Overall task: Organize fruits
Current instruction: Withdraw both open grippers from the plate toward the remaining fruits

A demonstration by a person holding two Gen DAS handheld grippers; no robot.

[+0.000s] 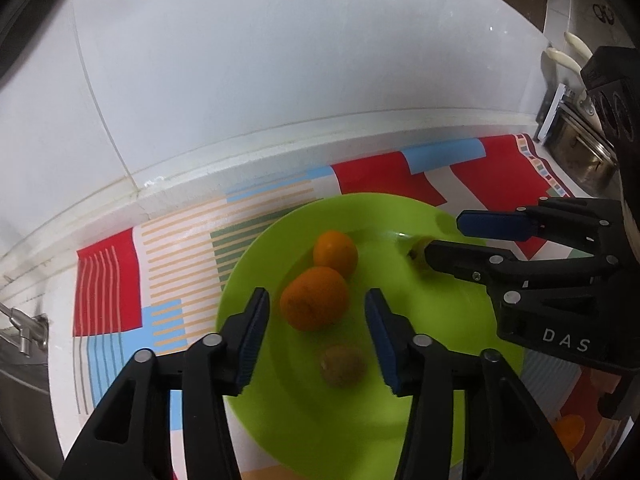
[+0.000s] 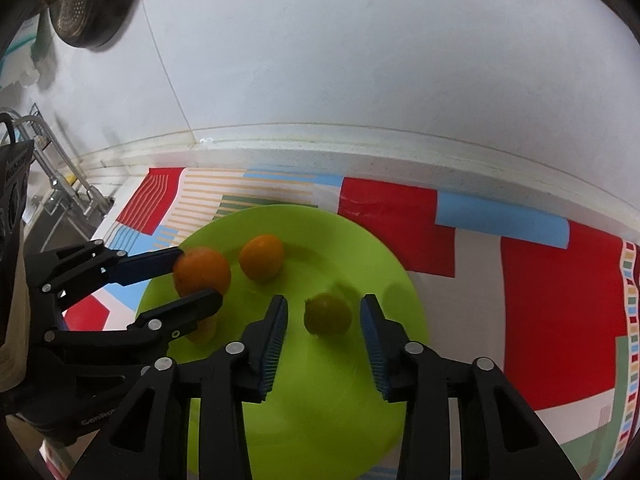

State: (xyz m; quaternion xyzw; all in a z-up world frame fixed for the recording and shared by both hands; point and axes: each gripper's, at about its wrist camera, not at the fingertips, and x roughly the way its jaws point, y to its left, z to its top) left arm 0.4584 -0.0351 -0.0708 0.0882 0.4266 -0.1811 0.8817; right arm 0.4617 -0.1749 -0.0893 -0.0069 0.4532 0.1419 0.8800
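Note:
A lime-green plate point(image 1: 440, 320) point(image 2: 340, 240) lies on a patterned cloth. On it are two oranges, a brown kiwi point(image 1: 343, 365) and a yellow-green citrus fruit point(image 2: 327, 314) point(image 1: 416, 254). My left gripper point(image 1: 316, 294) point(image 2: 199, 276) stands open around the nearer orange point(image 1: 314, 298) point(image 2: 202, 272), with thin gaps at both pads. The other orange point(image 1: 335, 255) point(image 2: 262, 256) rests just behind it. Open too, my right gripper point(image 2: 324, 300) point(image 1: 444, 236) has the citrus fruit between its fingertips, and neither pad touches it.
The striped red, blue and white cloth point(image 2: 560, 300) covers the counter up to a white tiled wall point(image 1: 280, 80). A tap point(image 2: 60, 172) and sink are at the left. Knife handles point(image 1: 568, 60) stand at the far right. A dark colander point(image 2: 92, 0) hangs on the wall.

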